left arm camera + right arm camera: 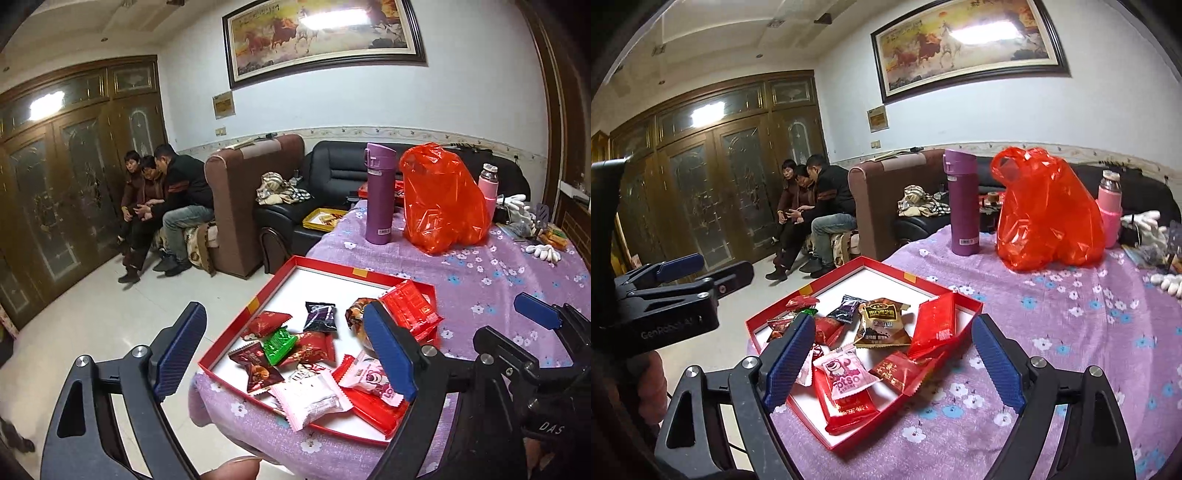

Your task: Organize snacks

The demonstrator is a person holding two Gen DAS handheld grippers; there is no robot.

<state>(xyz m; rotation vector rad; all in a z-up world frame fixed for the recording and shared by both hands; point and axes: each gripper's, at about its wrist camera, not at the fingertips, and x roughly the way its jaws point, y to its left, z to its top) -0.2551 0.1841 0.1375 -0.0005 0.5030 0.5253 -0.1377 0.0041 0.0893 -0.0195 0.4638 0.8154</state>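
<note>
While we hover over the red tray (pixel 945 293), both claws gape wide, empty. L gripper (pixel 284 354) & R gripper (pixel 894 363) tilt down, touching no snacks (pixel 882 326).

The red bag (pixel 1047 214) hid most of the pink flask (pixel 1110 212); the near claw finger (pixel 389 350) covered part of the brown packet (pixel 356 317).

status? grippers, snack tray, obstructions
Left gripper and right gripper open, empty. Snacks loose in red tray on table. Purple flask, orange bag behind; nothing blocking.
</note>
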